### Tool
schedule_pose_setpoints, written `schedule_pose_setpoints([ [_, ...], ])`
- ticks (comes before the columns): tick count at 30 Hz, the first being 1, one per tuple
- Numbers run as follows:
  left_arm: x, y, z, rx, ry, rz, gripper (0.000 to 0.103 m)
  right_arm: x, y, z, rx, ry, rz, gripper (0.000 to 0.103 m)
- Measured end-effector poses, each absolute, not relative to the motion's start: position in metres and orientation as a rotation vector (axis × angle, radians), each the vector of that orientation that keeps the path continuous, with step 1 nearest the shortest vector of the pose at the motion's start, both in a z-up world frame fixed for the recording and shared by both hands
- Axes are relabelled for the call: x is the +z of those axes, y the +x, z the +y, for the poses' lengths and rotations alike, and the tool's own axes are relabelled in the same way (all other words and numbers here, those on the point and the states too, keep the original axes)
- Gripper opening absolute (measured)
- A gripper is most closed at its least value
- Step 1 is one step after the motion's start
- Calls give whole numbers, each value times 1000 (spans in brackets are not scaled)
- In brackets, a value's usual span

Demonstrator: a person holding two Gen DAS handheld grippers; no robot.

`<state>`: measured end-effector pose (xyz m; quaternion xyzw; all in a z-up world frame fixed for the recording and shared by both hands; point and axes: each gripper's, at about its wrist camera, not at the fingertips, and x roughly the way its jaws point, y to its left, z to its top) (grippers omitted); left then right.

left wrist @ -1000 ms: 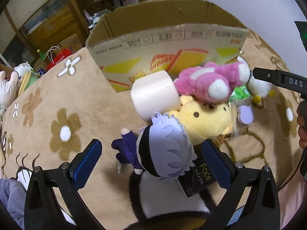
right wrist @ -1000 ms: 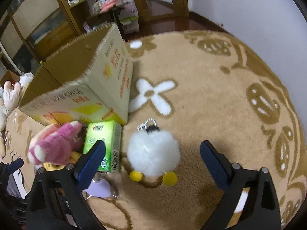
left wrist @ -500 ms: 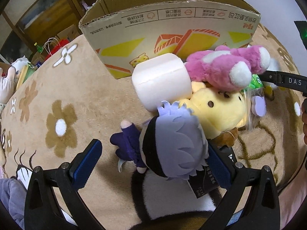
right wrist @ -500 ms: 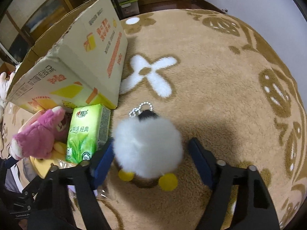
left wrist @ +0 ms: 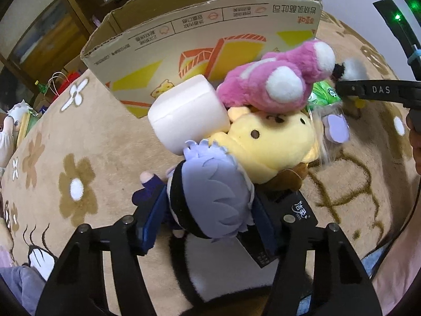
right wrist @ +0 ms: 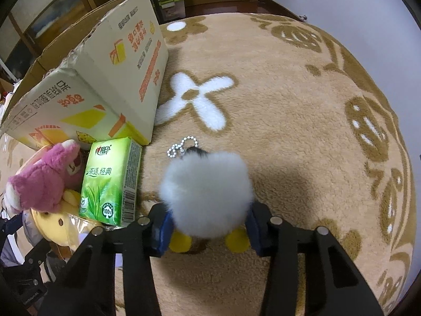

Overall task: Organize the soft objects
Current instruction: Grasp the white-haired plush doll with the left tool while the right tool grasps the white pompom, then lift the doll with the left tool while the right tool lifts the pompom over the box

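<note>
My left gripper (left wrist: 208,226) is shut on a lilac-haired plush doll (left wrist: 210,194) lying on the rug. Behind it lie a yellow plush (left wrist: 273,142), a pink plush (left wrist: 276,84) on top of that, and a white foam block (left wrist: 186,113), all in front of a cardboard box (left wrist: 200,34). My right gripper (right wrist: 208,229) is shut on a white fluffy pompom keychain (right wrist: 208,192) with yellow feet and a bead chain. A green tissue pack (right wrist: 110,181) lies just left of it.
The beige flower-pattern rug (right wrist: 289,105) stretches to the right and far side. The box (right wrist: 86,84) stands at the left in the right wrist view. A black tag (left wrist: 297,210) and a clear bag with a lilac piece (left wrist: 336,129) lie near the plush pile. Shelves stand behind.
Both grippers moved forward and closed. The left one shut on the lilac-haired doll, the right one on the white pompom.
</note>
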<state>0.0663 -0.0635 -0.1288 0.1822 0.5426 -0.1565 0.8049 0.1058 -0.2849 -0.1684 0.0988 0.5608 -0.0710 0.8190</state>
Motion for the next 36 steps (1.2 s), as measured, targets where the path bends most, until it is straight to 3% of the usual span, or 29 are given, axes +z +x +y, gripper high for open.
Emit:
schedule_pose_setpoints([
  [7,-123,73,-47,-300,306,1172,60,-161,93,-278,-119,209,1201,23],
  [12,-118,77,-35,-258,270,1160,60,-159,91,-273,-90,207,1202,17],
  [23,-89,73,-9,-162,189,1055,60,-136,75,-265,-24,250,1120,14],
  [36,-27,51,5,-150,130,762,60,-74,42,-255,17,245,833,14],
])
